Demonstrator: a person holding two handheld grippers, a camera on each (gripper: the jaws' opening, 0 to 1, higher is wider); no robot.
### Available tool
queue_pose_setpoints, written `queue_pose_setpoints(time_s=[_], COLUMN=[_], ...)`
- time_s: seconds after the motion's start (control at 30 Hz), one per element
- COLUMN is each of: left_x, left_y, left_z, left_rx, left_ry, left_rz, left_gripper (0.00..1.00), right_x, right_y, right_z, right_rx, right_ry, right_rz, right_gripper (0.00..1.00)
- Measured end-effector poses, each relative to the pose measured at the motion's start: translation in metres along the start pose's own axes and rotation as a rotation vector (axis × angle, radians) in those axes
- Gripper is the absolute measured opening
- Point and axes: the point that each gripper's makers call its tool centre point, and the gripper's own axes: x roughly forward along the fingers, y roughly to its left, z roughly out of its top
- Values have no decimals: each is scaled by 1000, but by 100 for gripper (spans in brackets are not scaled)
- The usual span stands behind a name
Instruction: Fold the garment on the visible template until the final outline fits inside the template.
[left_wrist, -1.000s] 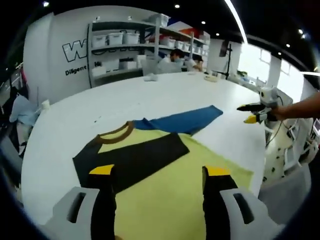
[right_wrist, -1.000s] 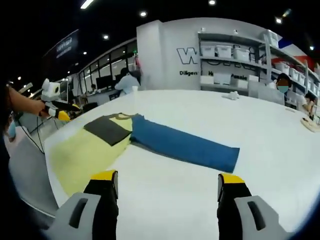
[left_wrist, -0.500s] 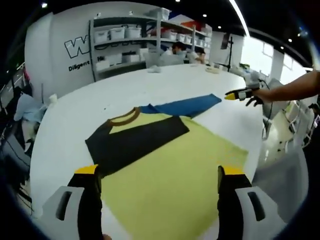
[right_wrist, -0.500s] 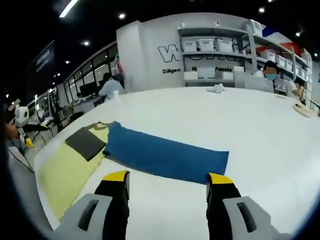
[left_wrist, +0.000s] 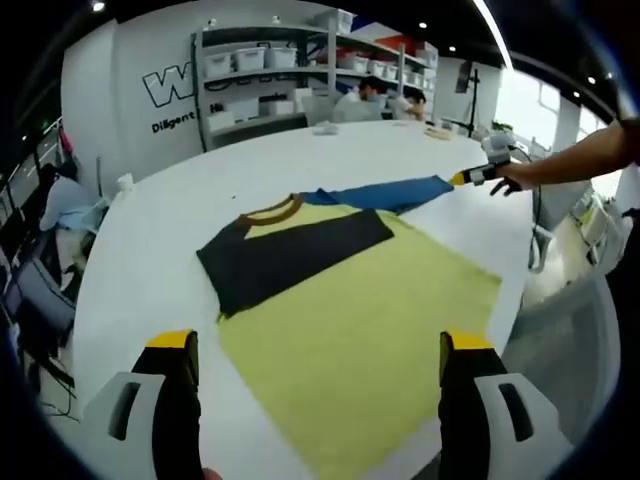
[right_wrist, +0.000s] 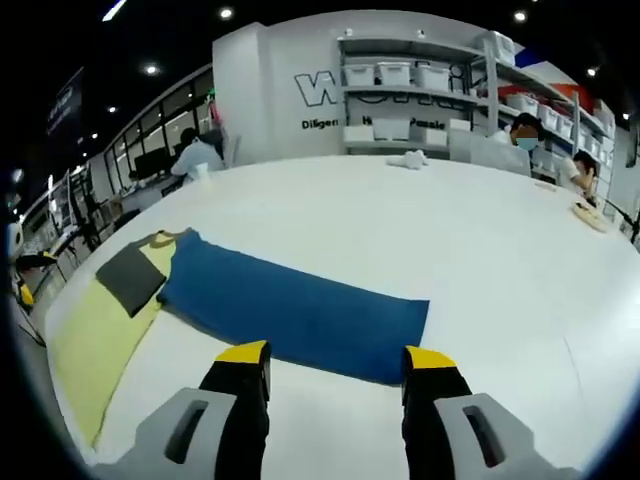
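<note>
On the white table (right_wrist: 480, 250), blue garment (right_wrist: 295, 312) beside yellow template (left_wrist: 370, 330); left gripper (left_wrist: 318, 350) and right gripper (right_wrist: 330, 362) both spread, empty.

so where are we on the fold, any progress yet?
One fold looks done: a black sleeve lies across the yellow body. In hand: the right claw, open, hangs right at the near edge of the blue part, which lies flat on the white table. The left claw, open, hovers above the yellow body. Left: folding the blue part and body.
</note>
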Motion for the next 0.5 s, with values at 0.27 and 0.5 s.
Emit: queue_pose_setpoints(time_s=[0.27,0.5], left_x=[-12,-24], left_y=[0,6], left_z=[-10,-21], left_rx=[2,-2], left_ry=[6,28], left_rz=[5,33], left_gripper=[98,96], right_x=[13,20], right_y=[-12,-17], right_z=[-12,-17], right_rx=[30,66], right_ry=[65,104], right_rz=[-31,-72], right_gripper=[46,40])
